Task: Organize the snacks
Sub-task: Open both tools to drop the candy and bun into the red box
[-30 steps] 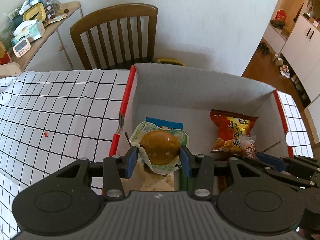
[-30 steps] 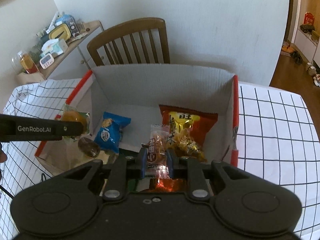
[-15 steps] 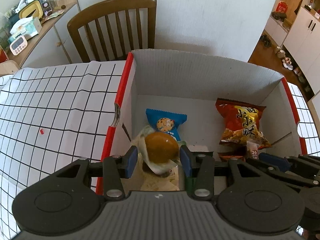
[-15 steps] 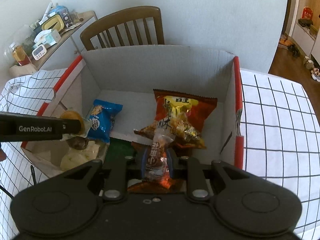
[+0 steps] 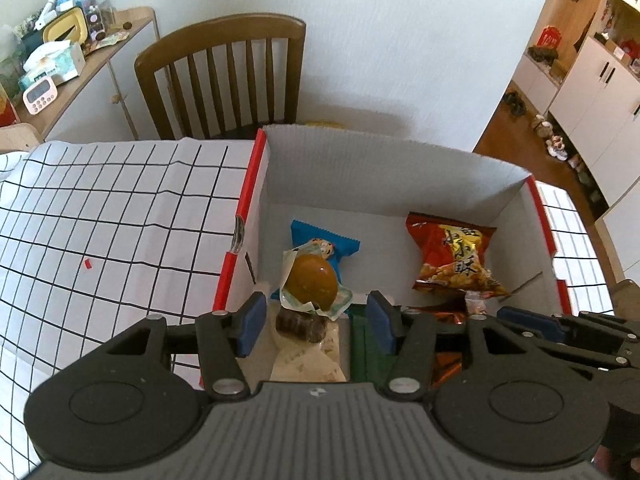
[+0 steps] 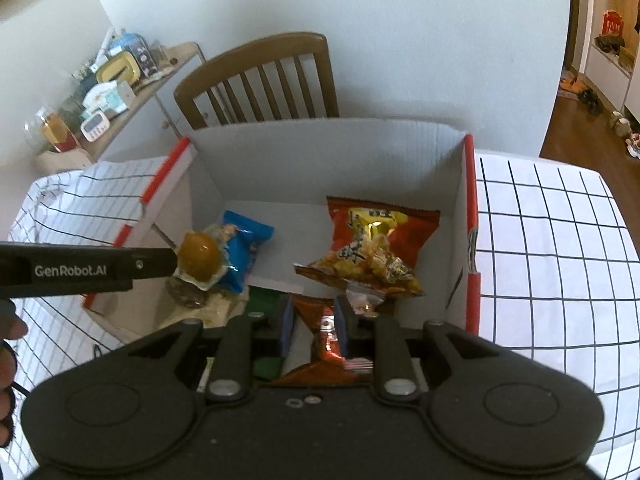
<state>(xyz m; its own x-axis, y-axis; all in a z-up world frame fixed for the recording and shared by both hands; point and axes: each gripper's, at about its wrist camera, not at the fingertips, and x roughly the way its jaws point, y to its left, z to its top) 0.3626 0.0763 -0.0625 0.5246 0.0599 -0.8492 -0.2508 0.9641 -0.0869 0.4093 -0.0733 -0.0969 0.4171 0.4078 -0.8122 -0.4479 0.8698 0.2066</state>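
A white cardboard box with red edges (image 5: pixel 384 168) (image 6: pixel 320 152) holds snacks. My left gripper (image 5: pixel 312 322) is open above the box's near left corner. The wrapped brown egg snack (image 5: pixel 310 282) (image 6: pixel 199 256) lies free just beyond it, on a blue cookie packet (image 5: pixel 344 246) (image 6: pixel 244 250) and a dark round snack (image 5: pixel 300 326). My right gripper (image 6: pixel 313 322) is open, jaws a little apart, over an orange-red packet (image 6: pixel 324 336). The small clear packet (image 6: pixel 362 300) lies free beside its right finger, under a red chip bag (image 6: pixel 376 244) (image 5: pixel 452 256).
The box sits on a table with a white black-grid cloth (image 5: pixel 112 216) (image 6: pixel 552 248). A wooden chair (image 5: pixel 224 76) stands behind the box against the wall. A cluttered side shelf (image 5: pixel 60 60) is at the far left.
Both grippers have opened. The left one let go of the egg snack, which now rests in the box. The right one let go of the small clear packet and drew back.
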